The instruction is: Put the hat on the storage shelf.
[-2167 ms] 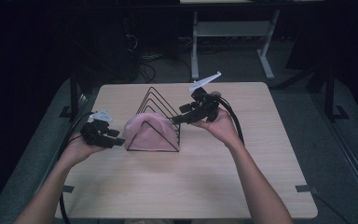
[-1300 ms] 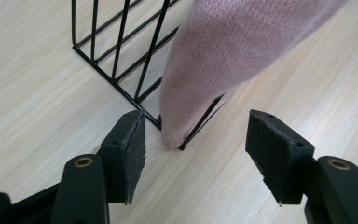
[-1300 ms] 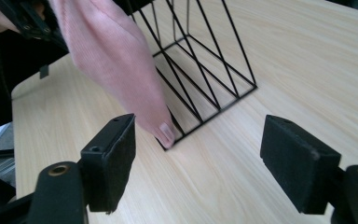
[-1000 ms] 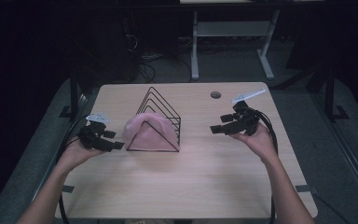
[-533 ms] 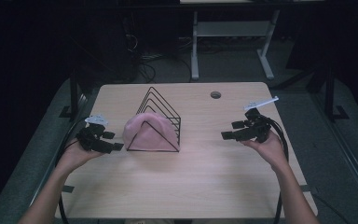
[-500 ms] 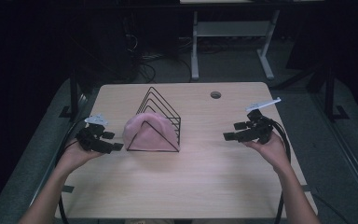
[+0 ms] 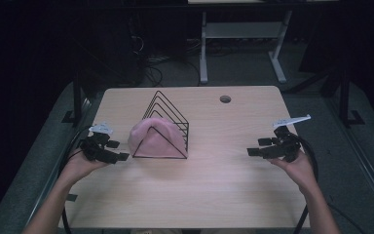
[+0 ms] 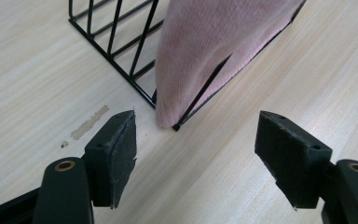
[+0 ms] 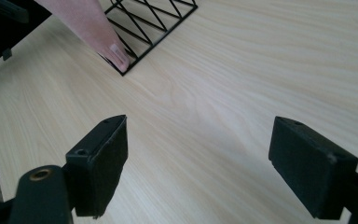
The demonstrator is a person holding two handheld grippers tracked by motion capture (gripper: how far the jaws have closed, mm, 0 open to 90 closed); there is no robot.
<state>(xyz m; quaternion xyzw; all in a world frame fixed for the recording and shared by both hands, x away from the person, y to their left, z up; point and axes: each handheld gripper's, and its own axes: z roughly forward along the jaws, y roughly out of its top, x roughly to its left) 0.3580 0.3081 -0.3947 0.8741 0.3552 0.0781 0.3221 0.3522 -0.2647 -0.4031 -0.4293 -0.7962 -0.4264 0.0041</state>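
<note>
Pink hat (image 7: 152,141) draped over black wire rack (image 7: 168,117), near the desk's (image 7: 214,185) left edge. Left gripper (image 7: 117,151) just beside the hat, fingers apart and just opening wider, nothing between. Right gripper (image 7: 255,148) near the right edge, fingers apart, empty.

The high view looks from up above the person's side, forward and down, far enough back to see the whole wooden surface (image 7: 209,190), the floor around it, and both arms coming in from the bottom. The left gripper view sits low on the left tool (image 8: 196,154), very close to the surface, and looks past its two black jaws at the near corner of the wire rack (image 8: 121,51) with the pink cloth (image 8: 205,51) on it. The right gripper view rides on the right tool (image 9: 198,158), also low, and looks across bare wood at the same rack farther off, so all three views share the rack and the cloth.
</note>
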